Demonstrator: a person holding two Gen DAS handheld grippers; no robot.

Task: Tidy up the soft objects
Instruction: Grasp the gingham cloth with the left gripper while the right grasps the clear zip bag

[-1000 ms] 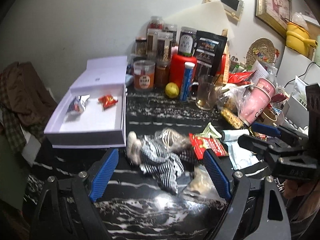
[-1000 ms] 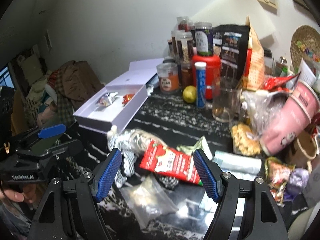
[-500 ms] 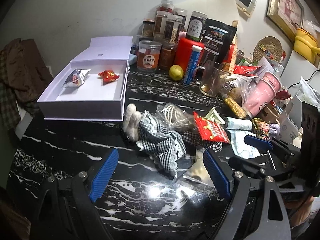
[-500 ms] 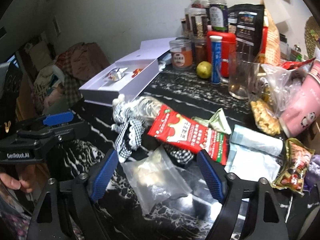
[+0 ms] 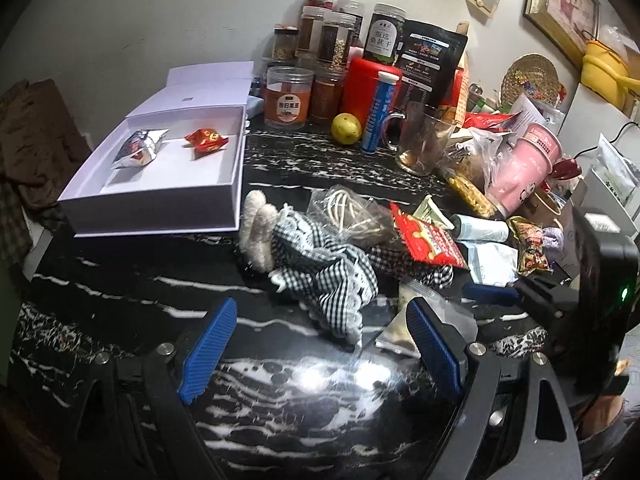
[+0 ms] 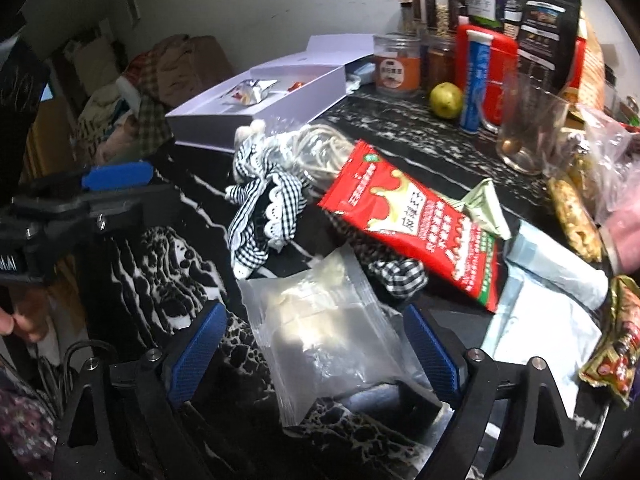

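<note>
A soft doll in a black-and-white checked dress [image 5: 320,268] lies on the black marbled table [image 5: 120,280], also in the right wrist view [image 6: 260,208]. A red snack packet [image 6: 416,220] lies over it, also in the left wrist view [image 5: 426,238]. A clear plastic bag [image 6: 316,328] lies between the fingers of my open right gripper [image 6: 312,360]. My left gripper [image 5: 316,344] is open and empty, just short of the doll. An open white box [image 5: 160,176] at the left holds a silver packet [image 5: 138,152] and a red packet [image 5: 206,142].
Jars [image 5: 288,96], a red canister [image 5: 370,88], a blue tube [image 5: 380,114], a lemon [image 5: 346,128] and a glass mug [image 5: 420,140] stand at the back. A pink cup [image 5: 524,160], a snack bag and light-blue packets [image 6: 552,300] crowd the right. Clothes [image 6: 160,76] are piled off the table's left.
Both grippers have lowered and moved forward toward the pile. The clear plastic bag now lies between the right gripper's fingers. Both stay open.
</note>
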